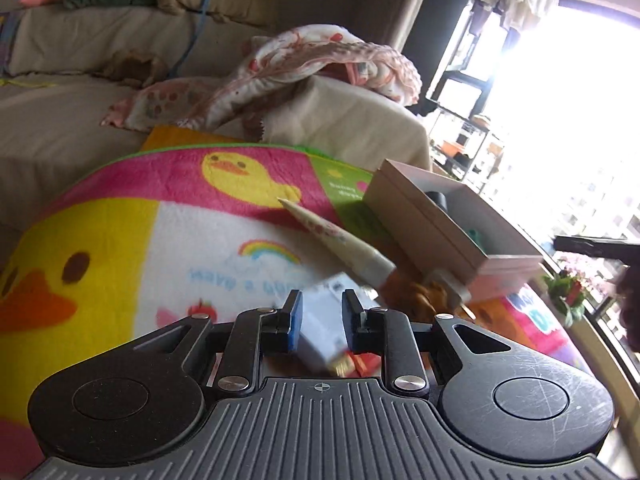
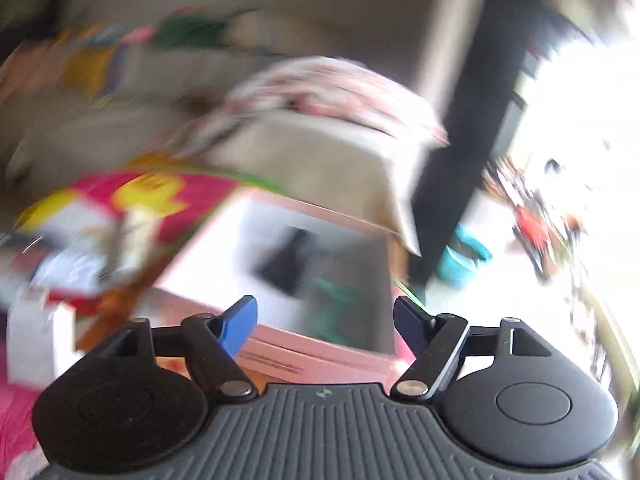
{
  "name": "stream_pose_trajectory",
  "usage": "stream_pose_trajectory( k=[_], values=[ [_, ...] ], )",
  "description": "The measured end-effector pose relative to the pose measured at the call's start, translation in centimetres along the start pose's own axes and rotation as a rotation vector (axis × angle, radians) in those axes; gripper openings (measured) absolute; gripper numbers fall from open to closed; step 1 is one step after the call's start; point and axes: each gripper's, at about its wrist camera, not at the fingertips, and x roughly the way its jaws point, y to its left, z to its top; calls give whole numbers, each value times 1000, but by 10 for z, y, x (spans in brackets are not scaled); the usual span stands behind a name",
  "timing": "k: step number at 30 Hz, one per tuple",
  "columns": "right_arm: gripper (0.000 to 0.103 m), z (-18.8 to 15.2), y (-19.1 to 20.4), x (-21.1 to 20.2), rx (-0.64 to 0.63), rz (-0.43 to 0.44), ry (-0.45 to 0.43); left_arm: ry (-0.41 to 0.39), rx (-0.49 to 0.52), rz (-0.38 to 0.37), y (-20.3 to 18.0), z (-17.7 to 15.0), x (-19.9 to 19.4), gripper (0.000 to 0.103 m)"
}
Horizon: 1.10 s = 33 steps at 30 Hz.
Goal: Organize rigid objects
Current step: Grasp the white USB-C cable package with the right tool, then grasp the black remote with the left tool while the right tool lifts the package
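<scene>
The left gripper [image 1: 320, 320] is clenched on a small white box [image 1: 322, 328], which sits between the two blue pads [image 1: 295, 320] and is blurred; a red and gold patch shows at its lower end. The box is held above a bright children's blanket [image 1: 160, 232] printed with yellow ducks and a rainbow.

Just beyond the held box, a cream tube [image 1: 336, 240] with a pale cap lies at a slant on the blanket, its crimped end pointing up and left. Beside the tube's cap lies a brown item [image 1: 420, 296] too blurred to identify.

To the right of the tube stands an open pink cardboard box [image 1: 424, 220] with a white interior. A dark object [image 1: 440, 200] and a green object [image 1: 476, 238] lie inside it; neither can be identified.

The right gripper [image 2: 325, 320] is released: its jaws stand wide apart with nothing between them. It is positioned over the near wall of the same pink box [image 2: 320, 352]. This view is heavily blurred. In the left wrist view, a dark gripper tip enters at the far right edge, beyond the box.

Behind the blanket are a beige covered sofa [image 1: 80, 80], a pink patterned cloth [image 1: 312, 64] draped over it, and a bright window [image 1: 560, 120] at the right.
</scene>
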Motion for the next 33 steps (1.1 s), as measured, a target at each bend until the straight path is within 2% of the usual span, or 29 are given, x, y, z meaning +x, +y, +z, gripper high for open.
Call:
stream_pose_trajectory(
  k=[3, 6, 7, 9, 11, 12, 14, 16, 17, 19, 20, 22, 26, 28, 30, 31, 33],
  values=[
    [76, -15, -48, 32, 287, 35, 23, 17, 39, -41, -4, -17, -25, 23],
    [76, -22, -49, 57, 401, 142, 25, 66, 66, -13, -6, -35, -41, 24],
    [82, -20, -41, 63, 410, 153, 26, 84, 60, 3, -5, -39, -43, 24],
    [85, -11, -18, 74, 382, 139, 9, 108, 45, 9, -4, -46, -44, 24],
    [82, -5, -2, 90, 354, 224, 20, 95, 48, 1, -7, -49, -43, 24],
    [78, -4, 2, 92, 348, 251, 26, 96, 46, -12, -11, -49, -41, 24],
    [77, -1, 22, 83, 293, 243, 1, 104, 43, -57, -20, -51, -34, 24],
    [82, -4, 40, 57, 187, 238, -35, 121, 67, -127, -34, -55, -24, 24],
    [83, -8, 48, 44, 135, 278, -30, 141, 89, -152, -44, -57, -17, 23],
    [83, -18, 66, 25, 69, 420, 34, 180, 164, -160, -60, -60, -7, 25],
    [83, -24, 77, 17, 42, 481, 64, 175, 215, -148, -67, -62, -8, 25],
    [83, -36, 102, 9, -19, 551, 117, 179, 300, -112, -75, -62, -15, 25],
    [83, -53, 143, 9, -74, 611, 167, 153, 410, 28, -71, -59, -39, 25],
    [84, -58, 156, 12, -106, 600, 180, 142, 409, 74, -60, -53, -49, 25],
    [73, -63, 161, 13, -172, 570, 190, 128, 367, 104, -48, -49, -54, 26],
    [72, -63, 158, 11, -184, 568, 183, 123, 339, 118, -41, -48, -54, 26],
    [71, -64, 142, 11, -181, 510, 171, 118, 286, 138, -28, -46, -55, 25]
  ],
)
